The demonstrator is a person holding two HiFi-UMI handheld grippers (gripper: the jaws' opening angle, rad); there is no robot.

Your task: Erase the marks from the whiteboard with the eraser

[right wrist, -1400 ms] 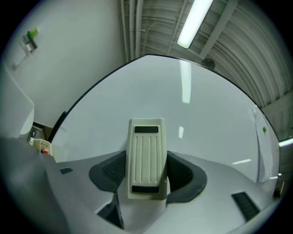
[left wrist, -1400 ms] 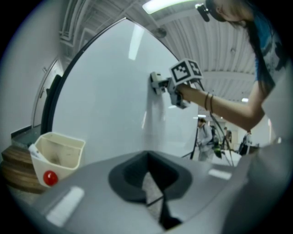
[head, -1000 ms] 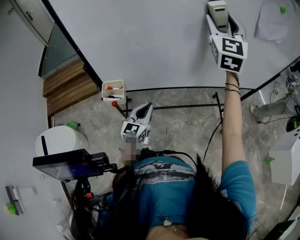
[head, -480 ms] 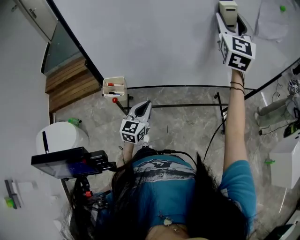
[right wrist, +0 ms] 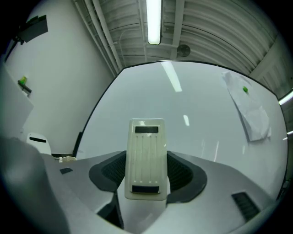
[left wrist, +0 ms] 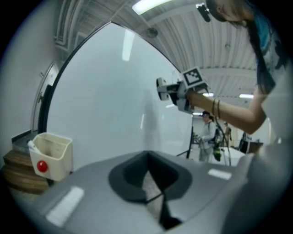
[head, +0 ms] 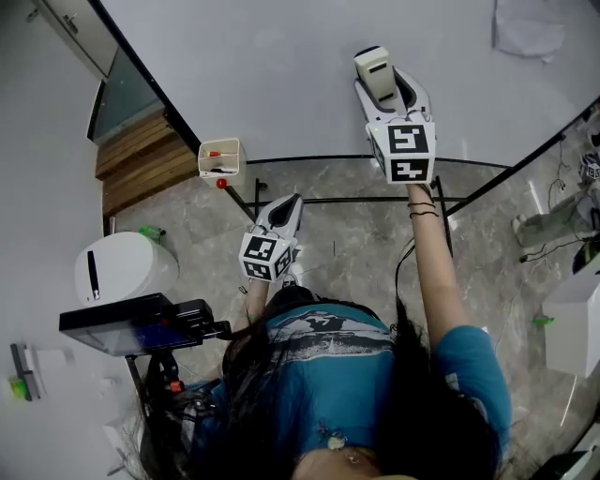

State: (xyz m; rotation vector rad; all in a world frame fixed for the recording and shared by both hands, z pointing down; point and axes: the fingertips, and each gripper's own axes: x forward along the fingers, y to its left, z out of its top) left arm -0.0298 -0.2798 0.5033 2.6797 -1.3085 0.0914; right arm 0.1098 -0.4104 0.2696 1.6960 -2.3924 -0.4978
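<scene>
Leftward across the whiteboard [head: 272,75] slides your right gripper [head: 382,92], clamped on the eraser [head: 374,67].
Your left gripper [head: 289,206] hangs low, jaws together.

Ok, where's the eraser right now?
The eraser is upper centre-right in the head view, clamped in the right hand-held gripper at the whiteboard, left of the paper sheet.

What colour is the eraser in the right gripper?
Cream-white eraser with two dark end strips; clearest in the right gripper view.
</scene>
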